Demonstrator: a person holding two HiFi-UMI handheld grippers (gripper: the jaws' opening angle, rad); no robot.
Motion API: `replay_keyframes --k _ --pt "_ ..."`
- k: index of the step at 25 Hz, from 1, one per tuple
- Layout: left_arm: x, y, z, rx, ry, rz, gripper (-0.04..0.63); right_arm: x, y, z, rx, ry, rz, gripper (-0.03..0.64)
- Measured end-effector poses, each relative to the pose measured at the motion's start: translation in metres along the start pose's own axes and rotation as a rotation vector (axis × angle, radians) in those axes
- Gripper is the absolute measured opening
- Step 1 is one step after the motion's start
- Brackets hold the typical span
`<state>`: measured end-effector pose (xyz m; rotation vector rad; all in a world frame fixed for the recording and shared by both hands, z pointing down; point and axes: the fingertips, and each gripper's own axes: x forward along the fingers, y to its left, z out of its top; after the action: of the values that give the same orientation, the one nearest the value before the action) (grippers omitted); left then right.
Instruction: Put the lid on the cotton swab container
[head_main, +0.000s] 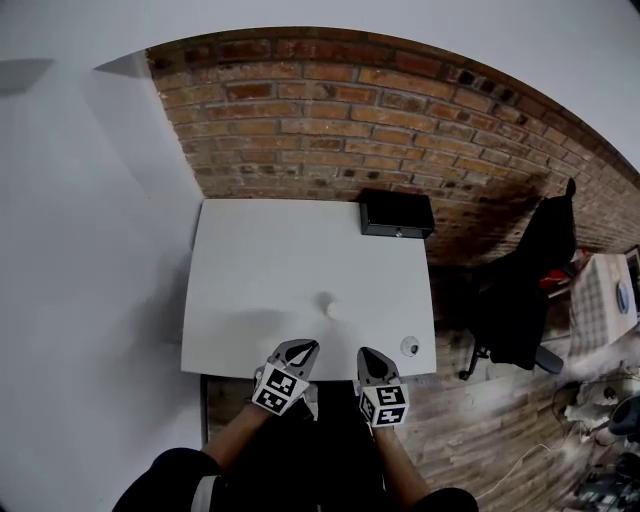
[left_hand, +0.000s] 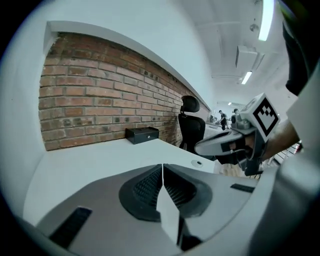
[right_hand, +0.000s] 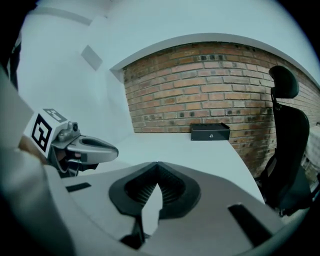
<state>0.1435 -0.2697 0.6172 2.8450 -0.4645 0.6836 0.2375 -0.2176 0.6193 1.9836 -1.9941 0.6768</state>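
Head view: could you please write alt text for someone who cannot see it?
A person holds the left tongs and right tongs, both shut and empty, over the near edge of a white table. A small pale object sits mid-table; a black box against the brick wall.

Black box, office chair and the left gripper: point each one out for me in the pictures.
black box (head_main: 396, 210): head view, on its top face.
office chair (right_hand: 290, 150): right gripper view, on its backrest.
left gripper (head_main: 306, 347): head view, at its closed fingertips over the table's near edge.
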Motion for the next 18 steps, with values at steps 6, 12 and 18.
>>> replay_keyframes --k 6,12,18 --pt "-0.017 -0.016 -0.006 -0.005 -0.012 -0.018 0.020 -0.014 0.014 -0.015 0.010 -0.002 0.007 0.021" --pt "-0.021 -0.023 -0.014 -0.012 -0.005 -0.023 0.020 -0.017 0.018 -0.022 0.006 0.003 0.009 0.021" --pt "-0.019 -0.023 -0.018 -0.016 0.006 -0.024 0.020 -0.016 0.018 -0.026 0.009 0.019 0.008 0.021"
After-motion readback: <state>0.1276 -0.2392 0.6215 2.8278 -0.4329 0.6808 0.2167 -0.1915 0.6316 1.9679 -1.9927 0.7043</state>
